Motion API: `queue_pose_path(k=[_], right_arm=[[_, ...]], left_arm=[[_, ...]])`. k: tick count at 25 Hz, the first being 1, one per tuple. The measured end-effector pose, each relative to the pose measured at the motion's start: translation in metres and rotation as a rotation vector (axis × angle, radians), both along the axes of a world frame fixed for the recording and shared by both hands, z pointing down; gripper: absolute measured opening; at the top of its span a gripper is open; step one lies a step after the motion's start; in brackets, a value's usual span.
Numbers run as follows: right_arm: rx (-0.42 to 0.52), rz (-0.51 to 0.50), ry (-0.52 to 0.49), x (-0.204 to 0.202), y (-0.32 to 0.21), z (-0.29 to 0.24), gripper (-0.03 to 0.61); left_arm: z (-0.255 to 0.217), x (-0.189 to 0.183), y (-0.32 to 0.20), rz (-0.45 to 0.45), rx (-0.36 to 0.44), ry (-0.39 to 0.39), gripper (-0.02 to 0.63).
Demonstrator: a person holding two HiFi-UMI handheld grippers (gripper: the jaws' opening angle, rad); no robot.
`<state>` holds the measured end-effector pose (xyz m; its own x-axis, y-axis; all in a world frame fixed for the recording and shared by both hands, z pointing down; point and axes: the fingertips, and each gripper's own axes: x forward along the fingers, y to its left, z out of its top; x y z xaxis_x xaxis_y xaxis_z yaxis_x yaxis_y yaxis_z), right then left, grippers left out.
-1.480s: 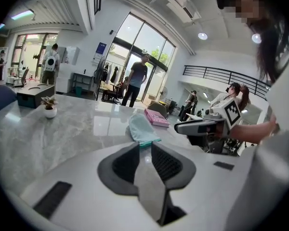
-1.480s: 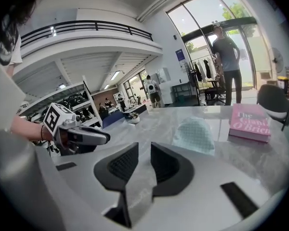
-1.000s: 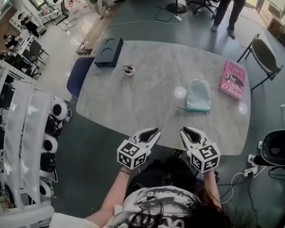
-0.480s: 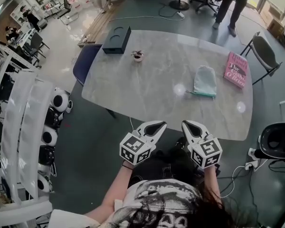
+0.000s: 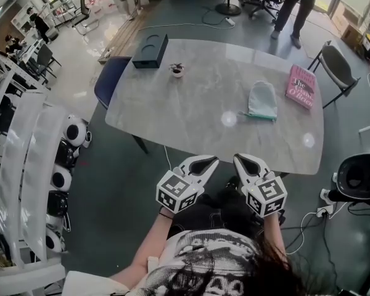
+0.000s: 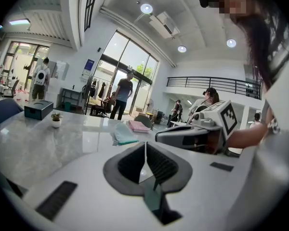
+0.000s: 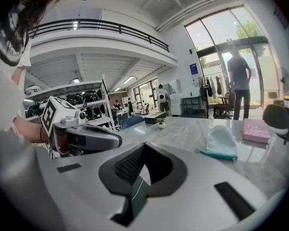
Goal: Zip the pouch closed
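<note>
backed away from the grey marble counter [image 5: 191, 116], well apart from the pink paperback book [image 5: 300, 86], with left hand-held gripper [image 5: 211, 161] and right hand-held gripper [image 5: 239, 159] both clamped together, empty. kept clear of the mint-green fabric pouch [image 5: 261, 100], flat just beside that book. zip too small to read, so fitted a closed pouch or one yet to close.

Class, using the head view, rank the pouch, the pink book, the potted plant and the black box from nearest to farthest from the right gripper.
From the right gripper:
1. Pouch, ahead, slightly right.
2. Pink book, beyond the pouch, further right.
3. Potted plant, far side, to the left.
4. Black box, far left corner.
</note>
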<state>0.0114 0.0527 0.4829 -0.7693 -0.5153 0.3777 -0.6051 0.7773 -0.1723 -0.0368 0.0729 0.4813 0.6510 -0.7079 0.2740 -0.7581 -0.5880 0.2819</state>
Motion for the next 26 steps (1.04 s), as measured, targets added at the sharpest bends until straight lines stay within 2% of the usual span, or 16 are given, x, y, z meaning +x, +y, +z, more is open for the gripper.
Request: queue_pose_path(k=[7, 26], right_arm=[[0.013, -0.011, 0.02, 0.003, 0.008, -0.001, -0.006], [0.012, -0.021, 0.028, -0.004, 0.018, 0.002, -0.006]], left_arm=[[-0.008, 0.011, 0.003, 0.022, 0.025, 0.009, 0.02], [-0.008, 0.014, 0.014, 0.048, 0.025, 0.01, 0.02]])
